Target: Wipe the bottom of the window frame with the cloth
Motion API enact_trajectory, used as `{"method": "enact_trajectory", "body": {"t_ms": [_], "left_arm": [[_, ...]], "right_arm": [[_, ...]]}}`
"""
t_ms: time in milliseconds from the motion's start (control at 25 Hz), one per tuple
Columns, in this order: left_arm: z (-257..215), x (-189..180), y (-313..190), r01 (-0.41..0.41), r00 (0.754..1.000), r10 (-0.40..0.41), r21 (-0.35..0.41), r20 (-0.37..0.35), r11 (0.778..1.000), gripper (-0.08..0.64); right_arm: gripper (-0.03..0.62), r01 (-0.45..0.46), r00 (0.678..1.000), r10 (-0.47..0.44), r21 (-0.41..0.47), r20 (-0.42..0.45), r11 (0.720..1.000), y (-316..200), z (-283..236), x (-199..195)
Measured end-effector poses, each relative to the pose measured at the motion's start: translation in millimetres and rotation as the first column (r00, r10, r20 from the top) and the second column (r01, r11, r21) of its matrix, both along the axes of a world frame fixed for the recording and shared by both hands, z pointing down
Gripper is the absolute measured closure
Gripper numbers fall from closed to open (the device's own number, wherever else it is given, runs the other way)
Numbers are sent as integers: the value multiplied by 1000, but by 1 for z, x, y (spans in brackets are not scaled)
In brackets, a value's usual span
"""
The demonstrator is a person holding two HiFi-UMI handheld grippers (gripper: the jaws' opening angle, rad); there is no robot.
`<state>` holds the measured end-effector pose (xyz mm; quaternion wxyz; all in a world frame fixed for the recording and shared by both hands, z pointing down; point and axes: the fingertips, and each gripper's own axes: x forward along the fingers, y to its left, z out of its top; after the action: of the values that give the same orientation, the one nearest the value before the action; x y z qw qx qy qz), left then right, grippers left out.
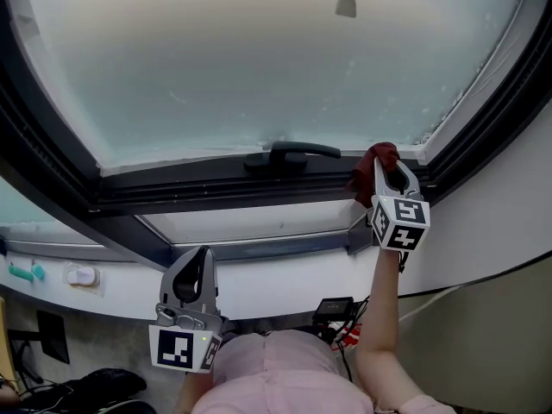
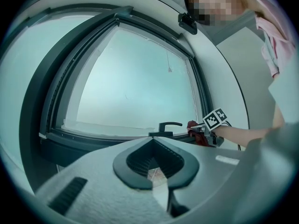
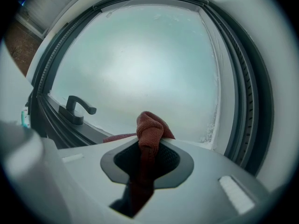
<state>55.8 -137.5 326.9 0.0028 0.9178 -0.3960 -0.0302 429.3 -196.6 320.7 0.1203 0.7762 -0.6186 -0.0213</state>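
Note:
A dark red cloth is bunched in my right gripper, which is shut on it. The cloth rests against the bottom of the dark window frame, near its right corner and just right of the black handle. In the right gripper view the cloth sticks out past the jaw tips of my right gripper, with the frosted pane behind and the handle to the left. My left gripper hangs low at the left, shut and empty, away from the frame. From the left gripper view, the cloth shows far off.
A white sill runs below the frame. A pull cord's weight hangs before the glass. Cables and a small black box lie under the sill. A teal item and a white one sit at the left.

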Motion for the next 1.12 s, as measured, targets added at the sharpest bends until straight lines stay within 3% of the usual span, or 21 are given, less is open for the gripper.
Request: {"method": "enact_trajectory", "body": {"t_ms": [1120], "left_arm": [[2, 25, 15, 14, 1000, -14, 3, 14, 1000, 566]], "right_arm": [[523, -125, 990, 123, 28, 64, 992, 28, 3, 100]]}}
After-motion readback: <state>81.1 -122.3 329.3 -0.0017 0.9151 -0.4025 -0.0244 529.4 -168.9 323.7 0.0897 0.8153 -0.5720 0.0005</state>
